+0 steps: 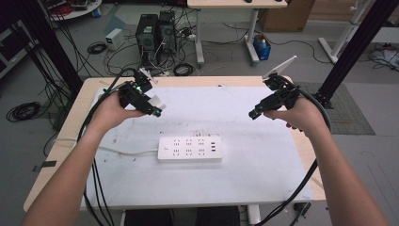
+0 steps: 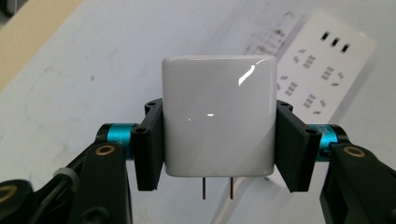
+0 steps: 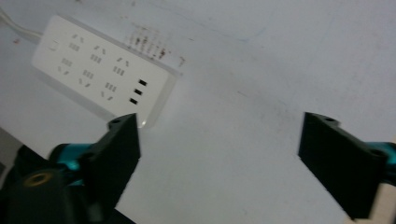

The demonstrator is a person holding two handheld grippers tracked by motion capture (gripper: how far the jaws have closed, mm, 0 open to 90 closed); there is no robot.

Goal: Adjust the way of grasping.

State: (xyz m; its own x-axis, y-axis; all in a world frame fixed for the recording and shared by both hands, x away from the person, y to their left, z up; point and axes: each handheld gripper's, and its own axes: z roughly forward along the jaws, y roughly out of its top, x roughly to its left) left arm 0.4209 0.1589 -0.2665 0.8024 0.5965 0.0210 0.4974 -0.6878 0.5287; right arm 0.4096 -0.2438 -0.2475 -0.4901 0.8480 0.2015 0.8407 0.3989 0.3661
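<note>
A glossy white plug adapter point(image 2: 218, 114) with two metal prongs pointing down sits clamped between the jaws of my left gripper point(image 2: 219, 140). In the high view that left gripper point(image 1: 156, 107) hovers over the table's back left, the white adapter point(image 1: 156, 101) at its tip. A white power strip point(image 1: 189, 149) with several sockets and three USB ports lies flat mid-table, its cord running left. The same power strip point(image 3: 100, 74) lies ahead of my right gripper point(image 3: 219, 149), whose jaws stand wide apart over bare table. My right gripper point(image 1: 254, 114) floats at the back right.
The white tabletop point(image 1: 263, 160) carries dark scuff marks behind the strip. Wooden table edges point(image 1: 75, 113) frame both sides. Cables trail from both grippers off the front. Beyond the table stand computer towers point(image 1: 155, 30) and floor cables.
</note>
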